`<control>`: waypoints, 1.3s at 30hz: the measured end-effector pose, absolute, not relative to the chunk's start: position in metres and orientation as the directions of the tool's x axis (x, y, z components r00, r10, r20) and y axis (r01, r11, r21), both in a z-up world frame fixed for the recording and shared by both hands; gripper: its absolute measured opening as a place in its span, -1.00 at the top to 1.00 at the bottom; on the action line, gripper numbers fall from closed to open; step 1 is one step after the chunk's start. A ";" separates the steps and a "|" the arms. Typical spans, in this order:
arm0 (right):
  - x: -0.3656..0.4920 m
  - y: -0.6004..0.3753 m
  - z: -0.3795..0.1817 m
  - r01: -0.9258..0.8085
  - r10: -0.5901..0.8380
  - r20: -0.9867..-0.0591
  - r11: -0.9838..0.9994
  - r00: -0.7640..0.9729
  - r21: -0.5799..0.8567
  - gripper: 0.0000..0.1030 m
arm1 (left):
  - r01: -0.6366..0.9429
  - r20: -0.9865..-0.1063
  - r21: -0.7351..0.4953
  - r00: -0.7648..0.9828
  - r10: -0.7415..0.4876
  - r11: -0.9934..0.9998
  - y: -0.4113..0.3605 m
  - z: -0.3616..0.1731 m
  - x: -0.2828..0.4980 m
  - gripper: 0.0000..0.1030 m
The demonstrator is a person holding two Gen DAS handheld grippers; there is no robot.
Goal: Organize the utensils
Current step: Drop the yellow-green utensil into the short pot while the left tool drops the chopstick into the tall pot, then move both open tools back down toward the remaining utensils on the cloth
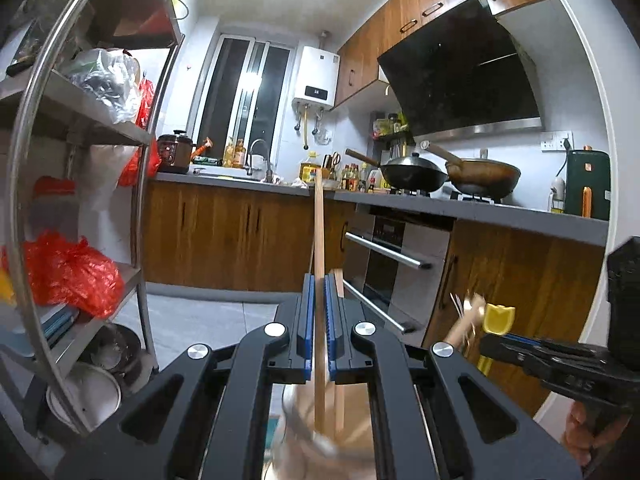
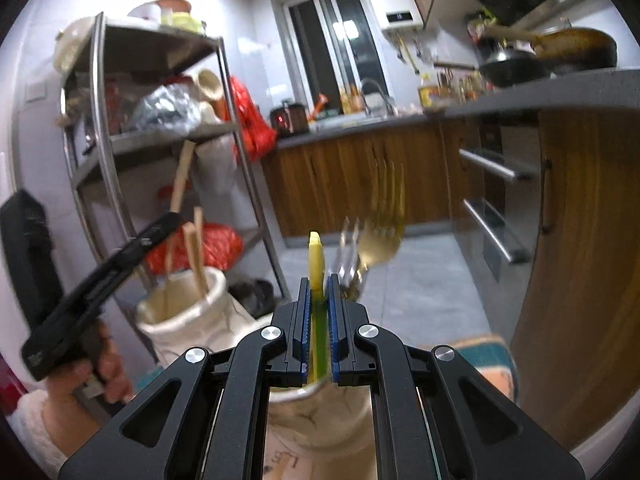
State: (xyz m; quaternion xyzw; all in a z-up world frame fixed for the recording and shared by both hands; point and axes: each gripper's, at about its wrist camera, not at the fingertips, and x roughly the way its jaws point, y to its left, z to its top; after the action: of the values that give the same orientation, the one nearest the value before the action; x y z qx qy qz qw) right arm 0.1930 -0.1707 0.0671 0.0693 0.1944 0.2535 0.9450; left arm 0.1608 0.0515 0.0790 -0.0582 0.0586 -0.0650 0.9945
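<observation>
Left gripper (image 1: 319,322) is clamped on a wooden chopstick (image 1: 319,232), jaws nearly together with just the stick between the blue pads. It stands upright with its lower end down in a pale ceramic holder (image 2: 180,312), and a second chopstick (image 1: 339,288) sits right beside it, so my guess is it's being lifted out or dropped in for sorting. Right gripper (image 2: 319,322) is pinched on a yellow-handled utensil (image 2: 316,264), also held vertical above a second marbled cup (image 2: 320,420) that carries forks (image 2: 376,240) leaning off to the right. Holding both upright makes sense: they slide straight in and out without snagging neighbours. Everything's blurry, so can't tell which way either is going.
</observation>
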 end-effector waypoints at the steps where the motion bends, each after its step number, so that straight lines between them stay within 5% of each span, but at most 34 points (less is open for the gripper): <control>1: 0.193 -0.170 0.066 -0.449 0.504 -0.340 0.863 0.794 0.232 0.83 | 0.120 -0.123 -0.126 0.983 -0.136 0.985 0.053 0.077 0.159 0.91; 8: 0.194 -0.168 0.061 -0.420 0.479 -0.375 0.877 0.793 0.232 0.82 | 0.108 -0.188 -0.135 0.973 -0.132 0.985 0.061 0.064 0.151 0.91; 11: 0.193 -0.168 0.062 -0.418 0.474 -0.373 0.880 0.797 0.226 0.56 | 0.113 -0.179 -0.147 0.974 -0.138 0.983 0.064 0.065 0.148 0.86; 14: 0.190 -0.172 0.066 -0.419 0.479 -0.354 0.877 0.803 0.236 0.33 | 0.101 -0.173 -0.138 0.977 -0.124 0.985 0.064 0.063 0.144 0.52; 18: 0.187 -0.180 0.071 -0.406 0.473 -0.328 0.878 0.817 0.256 -0.31 | 0.094 -0.171 -0.152 0.978 -0.120 0.984 0.065 0.061 0.136 0.19; 24: 0.177 -0.190 0.079 -0.375 0.447 -0.294 0.887 0.845 0.270 -0.87 | 0.068 -0.167 -0.125 0.982 -0.088 0.990 0.059 0.056 0.115 -0.67; 26: 0.173 -0.193 0.081 -0.345 0.418 -0.296 0.899 0.859 0.270 -0.90 | 0.075 -0.165 -0.136 0.982 -0.097 0.988 0.059 0.055 0.108 -0.91; 39: 0.133 -0.214 0.059 -0.266 0.349 -0.368 0.929 0.862 0.258 -0.90 | 0.097 -0.257 -0.092 0.959 -0.117 0.991 0.039 0.033 0.067 -0.90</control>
State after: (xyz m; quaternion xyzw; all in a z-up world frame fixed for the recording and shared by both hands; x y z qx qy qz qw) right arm 0.1325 -0.2140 0.0587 0.0994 0.2083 0.1603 0.9597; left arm 0.0674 0.0395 0.0328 -0.0391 0.1320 -0.0541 0.9890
